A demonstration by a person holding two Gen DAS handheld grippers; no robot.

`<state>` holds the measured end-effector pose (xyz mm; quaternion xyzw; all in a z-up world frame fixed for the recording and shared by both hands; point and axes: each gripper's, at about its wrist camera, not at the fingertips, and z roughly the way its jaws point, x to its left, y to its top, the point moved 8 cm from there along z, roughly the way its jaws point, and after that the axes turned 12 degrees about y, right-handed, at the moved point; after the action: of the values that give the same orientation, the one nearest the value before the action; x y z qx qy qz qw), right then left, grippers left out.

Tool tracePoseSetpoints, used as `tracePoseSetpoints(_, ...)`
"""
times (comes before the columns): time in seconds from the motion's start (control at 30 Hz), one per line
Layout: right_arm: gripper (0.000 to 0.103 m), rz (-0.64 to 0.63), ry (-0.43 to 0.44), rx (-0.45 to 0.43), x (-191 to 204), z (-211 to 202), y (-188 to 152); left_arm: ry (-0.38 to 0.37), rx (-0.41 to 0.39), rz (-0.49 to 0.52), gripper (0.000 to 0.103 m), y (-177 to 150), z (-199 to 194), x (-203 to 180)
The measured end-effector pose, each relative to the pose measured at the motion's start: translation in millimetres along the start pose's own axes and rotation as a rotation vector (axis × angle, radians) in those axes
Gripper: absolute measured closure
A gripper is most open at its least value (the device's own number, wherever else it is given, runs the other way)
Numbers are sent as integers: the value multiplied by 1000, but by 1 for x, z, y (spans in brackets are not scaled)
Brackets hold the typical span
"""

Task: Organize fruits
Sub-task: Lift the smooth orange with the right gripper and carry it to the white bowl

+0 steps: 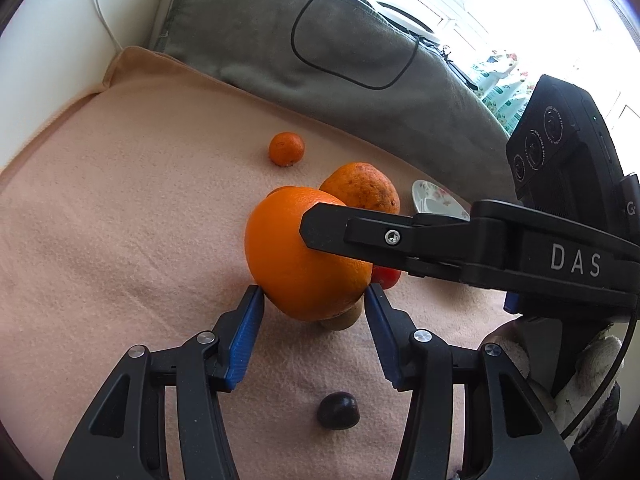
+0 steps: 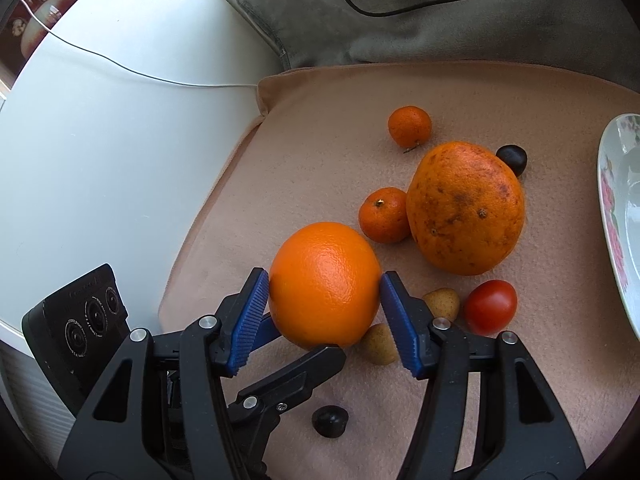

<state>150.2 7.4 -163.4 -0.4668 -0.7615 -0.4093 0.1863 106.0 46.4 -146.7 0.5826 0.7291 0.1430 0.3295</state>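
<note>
A: Where do your two grippers stand on the orange?

B: Your right gripper has it; both blue pads touch its flanks and the fruit sits raised off the pink blanket; your left gripper is at the same orange from the other side, its pads at the lower edges, though you cannot tell for sure that they press on it.

A: And the rest of the fruit?

B: Just beyond the orange, to the right, lies a big blotched orange with a mandarin touching its left side; a second mandarin sits farther off; a dark cherry peeks from behind the blotched one; another cherry lies near you, under the grippers.

A: Anything to the right?

B: A red tomato and two small tan fruits; a flowered plate at the far right edge of the blanket; grey cushion behind.
</note>
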Motion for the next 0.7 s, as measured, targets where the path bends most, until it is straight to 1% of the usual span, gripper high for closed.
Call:
tracePoseSetpoints(0.33, 42, -11, -16, -76, 0, -44, 2, -29, -29, 62, 52, 9, -6, -40)
tracePoseSetpoints(0.7, 42, 31, -57, -160, -33, -107, -1, -88, -15, 149, 52, 10, 7, -102)
